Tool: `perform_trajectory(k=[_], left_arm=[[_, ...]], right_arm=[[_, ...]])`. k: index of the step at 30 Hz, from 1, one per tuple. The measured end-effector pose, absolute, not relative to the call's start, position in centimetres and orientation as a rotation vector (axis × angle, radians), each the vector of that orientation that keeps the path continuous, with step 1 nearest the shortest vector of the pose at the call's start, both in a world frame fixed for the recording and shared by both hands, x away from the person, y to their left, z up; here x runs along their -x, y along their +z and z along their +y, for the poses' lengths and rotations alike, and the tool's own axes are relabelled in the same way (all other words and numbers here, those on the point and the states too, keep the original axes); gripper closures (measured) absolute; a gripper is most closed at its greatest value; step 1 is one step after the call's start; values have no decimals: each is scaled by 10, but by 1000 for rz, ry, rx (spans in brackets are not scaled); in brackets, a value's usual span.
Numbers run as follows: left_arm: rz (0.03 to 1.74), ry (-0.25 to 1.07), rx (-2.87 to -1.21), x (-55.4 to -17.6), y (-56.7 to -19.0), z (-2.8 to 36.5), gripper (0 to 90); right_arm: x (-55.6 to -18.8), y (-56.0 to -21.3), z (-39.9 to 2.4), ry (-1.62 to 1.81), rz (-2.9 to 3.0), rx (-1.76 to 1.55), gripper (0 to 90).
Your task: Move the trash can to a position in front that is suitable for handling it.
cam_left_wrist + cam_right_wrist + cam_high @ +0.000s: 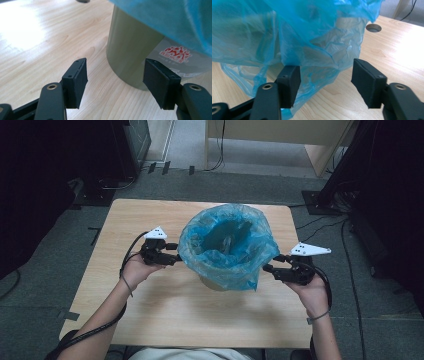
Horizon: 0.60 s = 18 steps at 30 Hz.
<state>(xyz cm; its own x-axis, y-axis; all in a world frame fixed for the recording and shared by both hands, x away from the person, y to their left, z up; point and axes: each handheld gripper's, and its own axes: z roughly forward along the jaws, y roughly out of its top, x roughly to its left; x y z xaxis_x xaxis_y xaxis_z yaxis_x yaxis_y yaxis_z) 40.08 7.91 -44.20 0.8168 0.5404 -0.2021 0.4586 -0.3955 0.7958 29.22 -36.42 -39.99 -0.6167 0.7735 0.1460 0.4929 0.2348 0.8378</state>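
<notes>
A grey-green bin (215, 282) stands in the middle of the wooden table (175, 315), lined with a blue plastic bag (225, 245) whose edge is folded out over the rim and hangs down the sides. My left gripper (176, 254) is at the bin's left side, open. In the left gripper view its jaws (116, 80) stand apart just short of the bin wall (132, 50), under the bag's hem (170, 17). My right gripper (270, 265) is at the bin's right side, open. Its jaws (325, 80) straddle the loose hanging bag (287, 32), and a fold drapes by the left pad.
A round cable hole (373, 28) is cut in the table beyond the bin. The bin wall carries a red logo (178, 52). Dark equipment stands on the floor to the left (115, 150) and right (380, 180), and a pale desk (280, 135) stands behind.
</notes>
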Motion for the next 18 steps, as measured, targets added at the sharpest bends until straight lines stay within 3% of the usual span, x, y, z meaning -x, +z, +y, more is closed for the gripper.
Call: perform_trajectory(k=[4,7,8,9,10,11,18], left_arm=[[746,97,-2054,-402,-442,80,350],[751,95,-2068,-403,-444,81,334],[751,97,-2072,-403,-444,81,334],[750,100,-2079,-403,-444,81,334],[750,100,-2079,-403,-444,81,334],[751,102,-2080,-403,-444,81,335],[756,104,-2074,-403,-443,84,335]], right_arm=[[-292,-394,-364,1326,2232,-1145,506],[-292,-388,-365,1322,2240,-1146,629],[-292,-388,-365,1322,2240,-1146,629],[-290,-383,-364,1341,2238,-1156,735],[-290,-383,-364,1341,2238,-1156,735],[-288,-377,-363,1352,2232,-1163,804],[-285,-361,-362,1344,2230,-1141,882]])
